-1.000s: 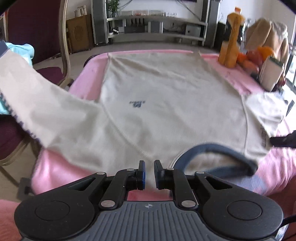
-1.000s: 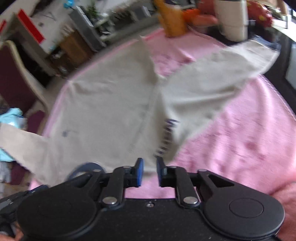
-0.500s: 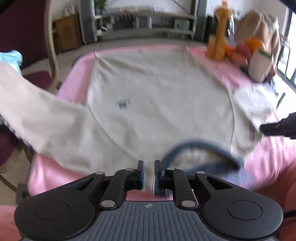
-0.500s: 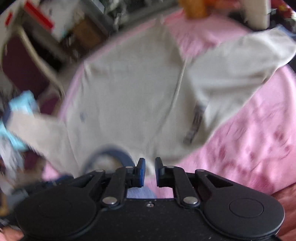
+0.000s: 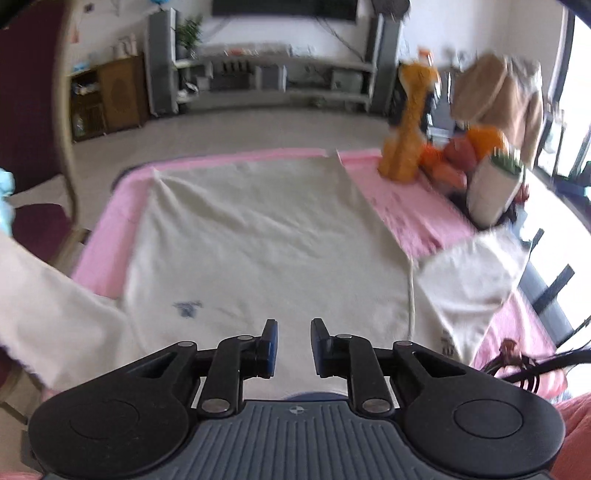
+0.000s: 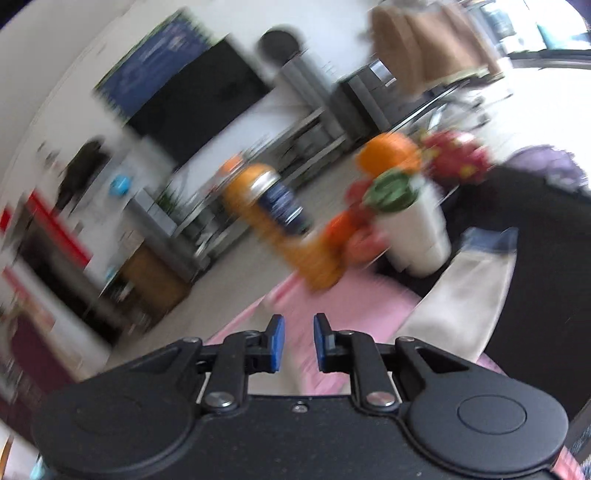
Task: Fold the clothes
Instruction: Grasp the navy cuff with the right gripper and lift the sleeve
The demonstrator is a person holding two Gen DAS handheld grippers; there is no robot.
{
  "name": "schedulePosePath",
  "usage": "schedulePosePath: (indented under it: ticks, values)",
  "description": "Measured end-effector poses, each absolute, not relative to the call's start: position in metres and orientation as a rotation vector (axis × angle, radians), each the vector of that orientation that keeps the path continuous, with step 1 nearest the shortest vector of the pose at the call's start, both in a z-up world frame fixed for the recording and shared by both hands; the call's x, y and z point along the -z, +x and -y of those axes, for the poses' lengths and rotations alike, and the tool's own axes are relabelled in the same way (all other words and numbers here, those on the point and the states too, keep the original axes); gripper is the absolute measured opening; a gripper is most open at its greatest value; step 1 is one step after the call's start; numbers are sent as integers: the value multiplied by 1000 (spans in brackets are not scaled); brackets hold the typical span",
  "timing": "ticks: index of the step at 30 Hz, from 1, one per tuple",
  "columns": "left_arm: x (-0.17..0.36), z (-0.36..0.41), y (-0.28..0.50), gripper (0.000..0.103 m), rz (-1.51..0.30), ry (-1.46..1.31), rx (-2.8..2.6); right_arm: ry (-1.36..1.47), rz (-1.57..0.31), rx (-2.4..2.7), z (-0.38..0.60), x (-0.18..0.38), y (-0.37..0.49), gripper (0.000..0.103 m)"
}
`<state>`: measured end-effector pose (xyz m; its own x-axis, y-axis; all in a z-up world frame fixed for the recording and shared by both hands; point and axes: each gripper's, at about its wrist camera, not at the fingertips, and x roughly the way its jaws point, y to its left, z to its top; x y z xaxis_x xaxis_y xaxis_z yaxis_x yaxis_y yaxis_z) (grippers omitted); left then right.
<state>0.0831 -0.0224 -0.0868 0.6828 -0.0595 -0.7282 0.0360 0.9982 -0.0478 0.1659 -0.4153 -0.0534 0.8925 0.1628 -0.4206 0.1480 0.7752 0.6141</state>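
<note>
Two sets of tongs are showing a clear gap between their blue pads, neither gripping anything. Left tongs (image 5: 293,345) are hovering over the near part of a cream sweatshirt (image 5: 258,251), which is lying spread flat on the pink-covered worktop (image 5: 402,206), one sleeve (image 5: 48,306) hanging off its left edge. Right tongs (image 6: 297,343) are pointing, through heavy blur, toward an orange juice bottle (image 6: 280,225) and a white cup (image 6: 413,236) standing at the worktop's far side

Grey shelf unit (image 5: 280,79) under dark screen (image 5: 284,7); wooden cabinet (image 5: 107,96) left.
</note>
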Motion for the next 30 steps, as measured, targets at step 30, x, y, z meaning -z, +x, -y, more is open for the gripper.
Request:
schedulePosePath:
  ticks: [30]
  values:
    - [159,96,141,25,-997,65,84,776,-682,420,585,214,304,9]
